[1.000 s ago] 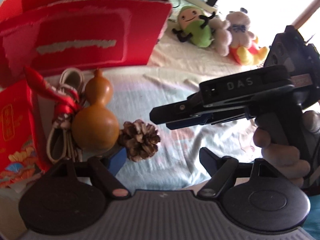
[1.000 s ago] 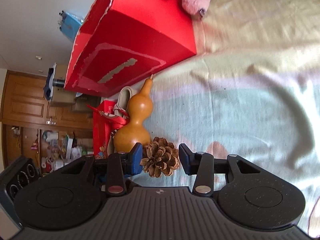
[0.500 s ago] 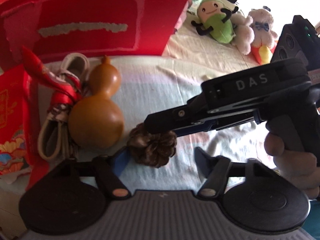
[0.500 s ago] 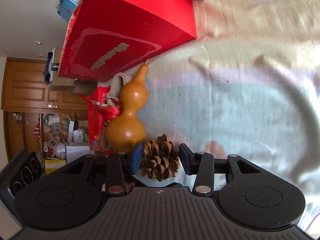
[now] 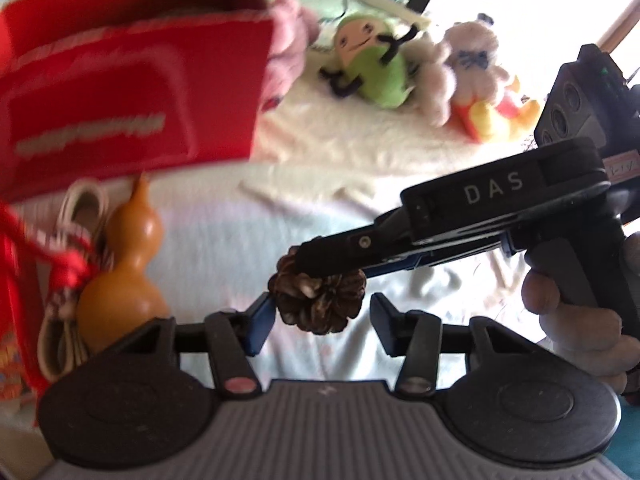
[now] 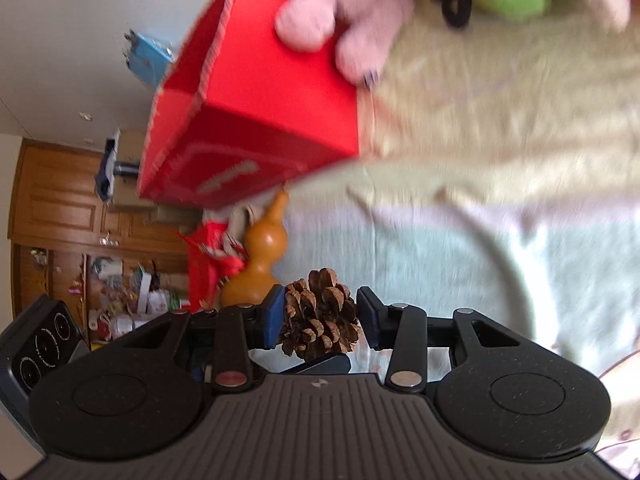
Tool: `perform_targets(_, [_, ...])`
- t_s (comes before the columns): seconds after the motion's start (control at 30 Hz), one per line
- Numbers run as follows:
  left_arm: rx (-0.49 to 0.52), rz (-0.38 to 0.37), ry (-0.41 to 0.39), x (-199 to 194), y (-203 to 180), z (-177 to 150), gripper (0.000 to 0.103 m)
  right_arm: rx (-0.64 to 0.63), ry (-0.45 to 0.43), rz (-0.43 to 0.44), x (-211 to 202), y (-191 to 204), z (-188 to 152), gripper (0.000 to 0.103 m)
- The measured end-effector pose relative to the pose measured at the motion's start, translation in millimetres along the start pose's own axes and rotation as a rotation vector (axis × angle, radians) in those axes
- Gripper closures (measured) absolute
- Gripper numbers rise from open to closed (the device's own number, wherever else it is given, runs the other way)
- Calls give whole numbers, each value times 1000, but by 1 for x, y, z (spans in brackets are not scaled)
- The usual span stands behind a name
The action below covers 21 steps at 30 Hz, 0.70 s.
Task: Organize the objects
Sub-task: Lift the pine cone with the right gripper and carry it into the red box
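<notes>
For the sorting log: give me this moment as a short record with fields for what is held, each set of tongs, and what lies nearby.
held item: pine cone
right tongs: pads pressed on either side of the pine cone
left tongs: closing around the same pine cone, a gap on the right side
nearby: orange gourd beside a red tassel and a coiled cord
container: open red box, behind the gourd
further back: green plush, pink plush
surface: pale bedsheet
</notes>
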<state>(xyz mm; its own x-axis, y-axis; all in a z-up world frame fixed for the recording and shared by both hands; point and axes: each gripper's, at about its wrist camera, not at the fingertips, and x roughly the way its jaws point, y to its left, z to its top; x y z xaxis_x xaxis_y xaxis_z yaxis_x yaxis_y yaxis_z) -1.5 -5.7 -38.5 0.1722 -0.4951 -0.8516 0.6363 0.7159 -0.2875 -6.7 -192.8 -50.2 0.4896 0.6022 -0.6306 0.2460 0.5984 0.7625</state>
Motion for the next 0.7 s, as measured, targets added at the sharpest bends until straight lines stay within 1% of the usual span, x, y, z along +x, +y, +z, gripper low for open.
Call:
perform_targets(0.17, [61, 13, -80, -14, -14, 23, 52, -41, -89, 19, -22, 20, 14, 59])
perform_targets(0.3, [81, -12, -163, -35, -11, 48, 52, -91, -164, 37, -36, 49, 26, 59])
perform_targets(0.4, [112, -36, -224, -51, -4, 65, 52, -142, -224, 26, -44, 73, 39, 59])
perform_targets(0.57, [161, -45, -304, -69, 17, 97, 52, -245, -286, -23, -32, 115, 67, 59])
perform_targets(0.7, [145, -66, -326, -70, 48, 122, 52, -307, -299, -87, -6, 136, 88, 59])
